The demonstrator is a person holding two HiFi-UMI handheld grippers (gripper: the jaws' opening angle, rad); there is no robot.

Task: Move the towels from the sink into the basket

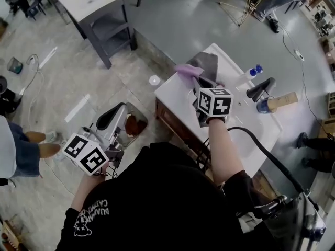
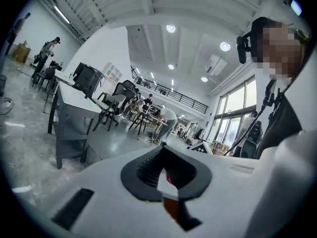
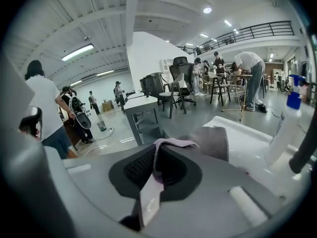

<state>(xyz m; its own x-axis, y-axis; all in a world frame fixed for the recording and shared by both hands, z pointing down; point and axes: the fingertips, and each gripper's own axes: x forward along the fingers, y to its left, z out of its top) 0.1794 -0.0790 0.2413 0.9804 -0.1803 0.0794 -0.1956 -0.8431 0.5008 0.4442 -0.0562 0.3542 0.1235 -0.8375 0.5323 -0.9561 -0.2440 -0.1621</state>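
Two hand-held grippers are working at a white rectangular sink (image 1: 180, 95). The right gripper (image 3: 157, 151) is reaching over the sink's far corner. Its jaws are nearly together and clamping a fold of a thin lilac cloth towel (image 1: 187, 69), which is bunching up above the jaw tips. A larger grey cloth towel (image 1: 207, 61) is lying just behind the lilac one and draping over the sink's far rim. The left gripper (image 2: 161, 150) is hanging low at the person's left side, well apart from the sink, with its jaws meeting at the tips. I cannot tell whether anything is caught between them. It is pointing toward a small basket (image 1: 142, 114) standing on the floor beside the sink unit, with something brown lying inside. A black tap (image 1: 260, 89) and a clear spray bottle with a blue cap (image 1: 252, 71) are standing at the sink's right side.
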